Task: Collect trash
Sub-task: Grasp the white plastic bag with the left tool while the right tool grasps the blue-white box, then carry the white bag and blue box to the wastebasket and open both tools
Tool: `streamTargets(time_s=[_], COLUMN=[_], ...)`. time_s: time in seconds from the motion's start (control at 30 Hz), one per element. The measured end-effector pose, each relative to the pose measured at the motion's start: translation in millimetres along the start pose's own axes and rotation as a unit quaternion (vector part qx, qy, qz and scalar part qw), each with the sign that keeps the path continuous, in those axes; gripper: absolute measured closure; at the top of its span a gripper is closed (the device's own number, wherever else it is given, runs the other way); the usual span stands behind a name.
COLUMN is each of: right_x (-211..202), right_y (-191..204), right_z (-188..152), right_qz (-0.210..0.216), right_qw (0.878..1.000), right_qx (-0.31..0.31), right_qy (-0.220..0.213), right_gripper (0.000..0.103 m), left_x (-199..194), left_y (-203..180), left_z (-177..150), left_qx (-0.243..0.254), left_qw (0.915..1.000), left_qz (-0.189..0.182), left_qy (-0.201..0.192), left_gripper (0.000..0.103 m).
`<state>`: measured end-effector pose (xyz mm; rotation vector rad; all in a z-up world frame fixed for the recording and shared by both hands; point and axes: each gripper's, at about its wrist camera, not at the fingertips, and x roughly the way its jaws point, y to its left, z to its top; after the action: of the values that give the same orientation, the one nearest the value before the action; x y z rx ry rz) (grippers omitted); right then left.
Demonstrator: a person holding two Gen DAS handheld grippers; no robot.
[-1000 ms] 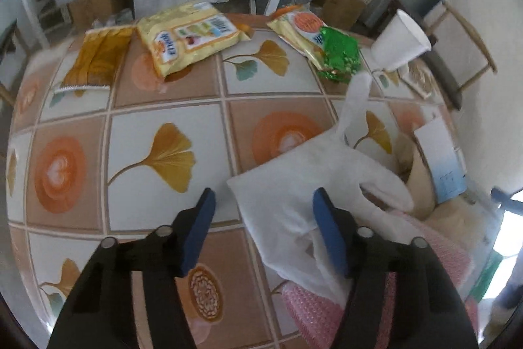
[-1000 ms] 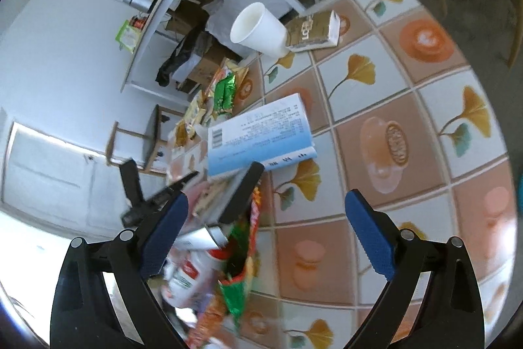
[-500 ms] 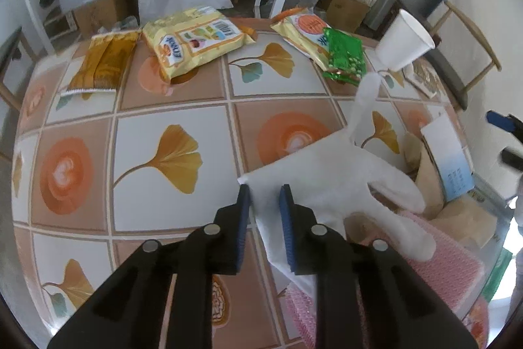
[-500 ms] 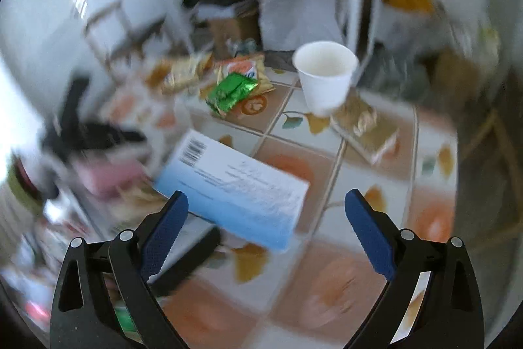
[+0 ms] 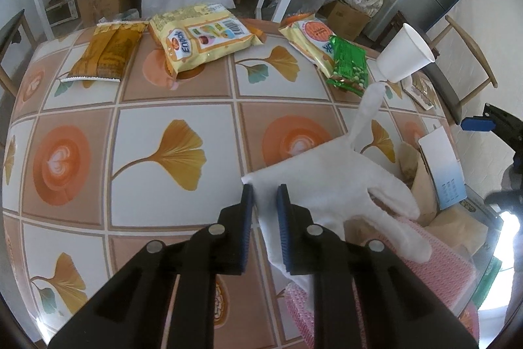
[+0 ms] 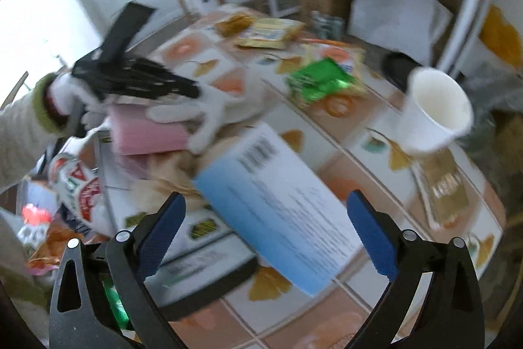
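White plastic bag (image 5: 322, 177): lying on the tiled tablecloth (image 5: 157, 107), its near corner sitting between my left pads, one handle trailing toward the paper cup (image 5: 405, 56)
Left gripper (image 5: 264, 200): my jaws are closing on that bag corner, the blue pads standing narrowly apart with the film between them
Right gripper (image 6: 266, 218): my jaws are gaping wide, holding nothing, hanging over a white-and-blue printed card (image 6: 281, 211)
Trash at the far edge: a brown wrapper (image 5: 104, 54), a yellow snack bag (image 5: 202, 35), an orange-printed packet (image 5: 309, 35) with a green foil packet (image 5: 348, 67) overlapping it
Trash near the bag: pink mesh foam (image 5: 434, 267) and crumpled brown paper (image 5: 421, 179) lying under and beside the bag
Paper cup: standing beside a small gold packet (image 6: 447, 185)
Left hand (image 6: 65, 97): wearing a white glove
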<state>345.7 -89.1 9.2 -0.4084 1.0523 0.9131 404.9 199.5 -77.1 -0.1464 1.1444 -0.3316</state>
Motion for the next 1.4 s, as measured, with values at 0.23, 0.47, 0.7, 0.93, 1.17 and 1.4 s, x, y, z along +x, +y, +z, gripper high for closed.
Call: streamTargets(time_s=[0.23,0.47,0.7,0.93,1.17,1.4], right_x=[25,48,67,63,22,-26], right_y=[10,6,5,0,-8,-12], right_z=[18,29,32,30,19,1], right_qz=[-0.034,-0.029,-0.027,-0.03,-0.058,-0.134], right_qw=[0.996,0.994,0.993,0.995,0.998,0.986], right_qx=[-0.06,-0.072,-0.072,-0.053,-0.007,0.064], right_qy=[0.051,0.076,0.093,0.077,0.002,-0.074], right_gripper=[0.008,0.008,0.008,0.017,0.019,0.022], left_x=[-1,0,0,0,-1,-19], left_y=[1,1,1,2,4,-1], left_z=[-2,-1,-1,1,-2,-3], left_qx=[0.0,-0.002,-0.003,-0.009,-0.022,-0.024], left_qw=[1.0,1.0,1.0,0.9999,0.9992,0.9973], left_qz=[0.0,-0.002,-0.003,-0.007,-0.031,-0.045], left_qy=[0.0,0.001,0.0,-0.002,-0.015,-0.052], left_gripper=[0.088,0.088,0.088,0.09,0.098,0.099])
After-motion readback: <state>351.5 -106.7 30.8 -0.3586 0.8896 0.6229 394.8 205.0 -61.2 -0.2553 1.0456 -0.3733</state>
